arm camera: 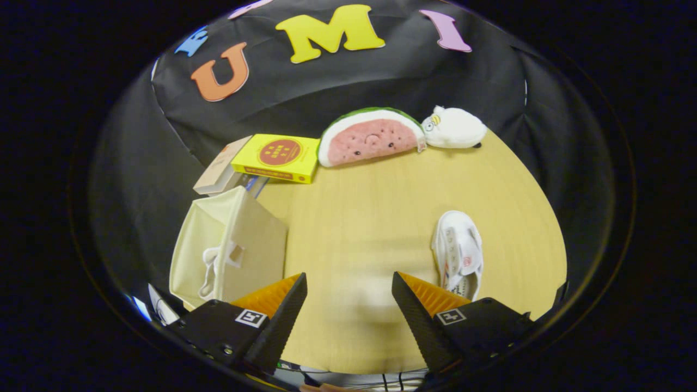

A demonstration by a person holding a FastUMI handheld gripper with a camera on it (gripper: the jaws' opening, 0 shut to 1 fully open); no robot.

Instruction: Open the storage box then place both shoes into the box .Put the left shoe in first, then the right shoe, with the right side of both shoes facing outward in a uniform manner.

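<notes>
Gripper (348, 283): one, two fingers spread wide apart over bare tabletop, nothing between them.

Table (370, 218): one, light wood grain.

Storage box (228, 250): one, cream fabric, stood just ahead of the left finger, near the table's left side. Its top looked open, with a flap or handle hanging against the facing side; the inside could not be made out. Its lower corner was hidden behind the left finger.

Shoe (458, 255): one counted, white, lay on the table just beyond the right finger, well apart from the box. Its near end was covered by the fingertip, and whether it was the left or right shoe could not be told.

Books (277, 157): a yellow one on top of at least one more, stacked beyond the box; the lower ones partly covered.

Watermelon plush (370, 136): one, at the far edge.

White plush (454, 128): one, touching the watermelon's right end.
</notes>
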